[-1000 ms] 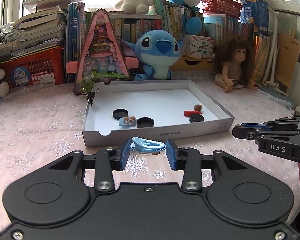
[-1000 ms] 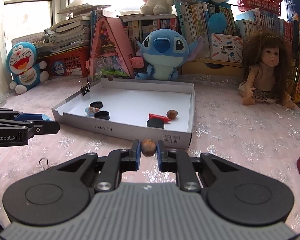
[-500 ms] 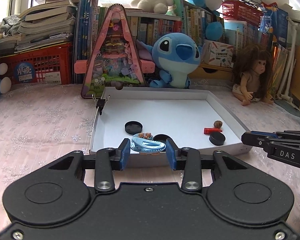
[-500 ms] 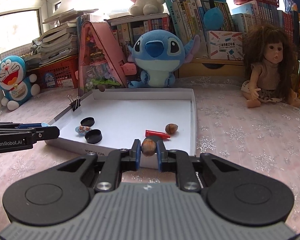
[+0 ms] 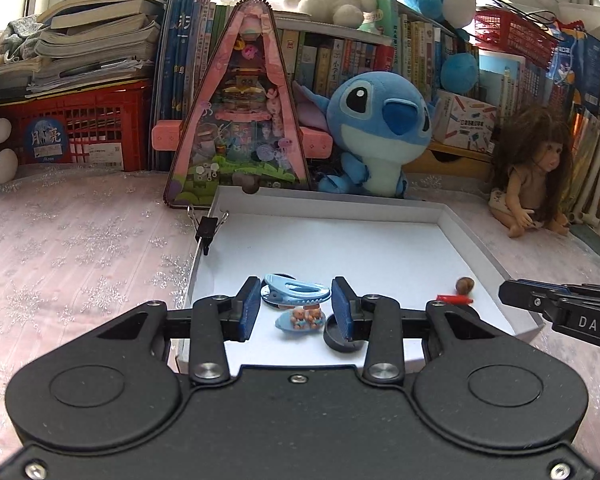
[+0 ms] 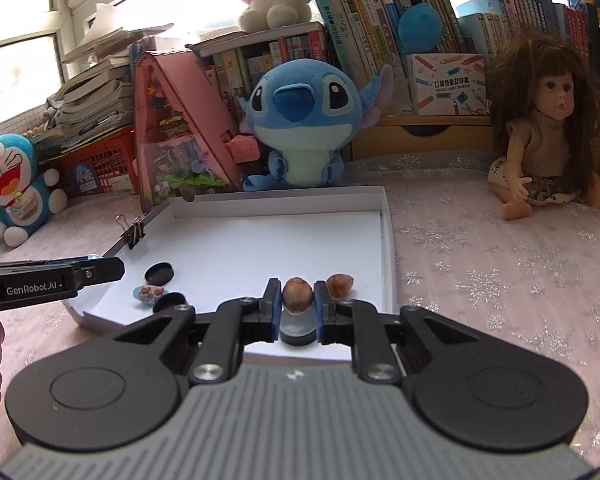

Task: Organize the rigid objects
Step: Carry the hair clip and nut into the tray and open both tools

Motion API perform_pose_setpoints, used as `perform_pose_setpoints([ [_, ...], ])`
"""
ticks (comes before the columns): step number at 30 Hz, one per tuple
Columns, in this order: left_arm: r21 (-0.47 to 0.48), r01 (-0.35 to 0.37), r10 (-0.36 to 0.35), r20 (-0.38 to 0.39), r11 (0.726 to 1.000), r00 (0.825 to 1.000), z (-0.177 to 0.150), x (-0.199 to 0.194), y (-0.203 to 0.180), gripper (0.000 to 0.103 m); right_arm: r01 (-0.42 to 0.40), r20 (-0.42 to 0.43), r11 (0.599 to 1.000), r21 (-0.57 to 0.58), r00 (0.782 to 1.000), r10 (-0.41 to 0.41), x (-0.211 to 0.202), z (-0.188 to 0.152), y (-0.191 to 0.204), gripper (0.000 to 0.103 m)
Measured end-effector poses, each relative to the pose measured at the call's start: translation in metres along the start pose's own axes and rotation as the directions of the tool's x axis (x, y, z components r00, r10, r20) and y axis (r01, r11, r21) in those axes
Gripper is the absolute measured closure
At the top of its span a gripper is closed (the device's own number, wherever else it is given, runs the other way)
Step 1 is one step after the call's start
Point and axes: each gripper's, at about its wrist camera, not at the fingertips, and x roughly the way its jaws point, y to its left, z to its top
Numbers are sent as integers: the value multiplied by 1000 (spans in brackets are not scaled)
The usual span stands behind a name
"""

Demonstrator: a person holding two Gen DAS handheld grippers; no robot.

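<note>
the left gripper (image 5: pixel 295 307) clamps a light blue plastic hair clip (image 5: pixel 296 293), the right gripper (image 6: pixel 297 306) a brown nut (image 6: pixel 297 295); both hover over the shallow white cardboard tray (image 6: pixel 386 236), apparently so each drops among items already sorted.

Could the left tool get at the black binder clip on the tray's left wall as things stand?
Probably not yet: the left tool is shut on a blue hair clip. Otherwise nothing stands between it and the binder clip on the white tray.
</note>
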Motion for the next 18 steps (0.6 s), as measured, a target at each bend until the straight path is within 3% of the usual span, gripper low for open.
perform_pose_setpoints([
  [10, -3, -19, 19, -18, 1000, 1000, 25, 48, -12, 67, 12, -24, 998, 55, 1000, -11, 36, 18, -10, 83],
  [18, 24, -44, 45, -39, 999, 998, 27, 79, -26, 67, 17, -57, 999, 37, 998, -15, 70, 16, -1, 83],
])
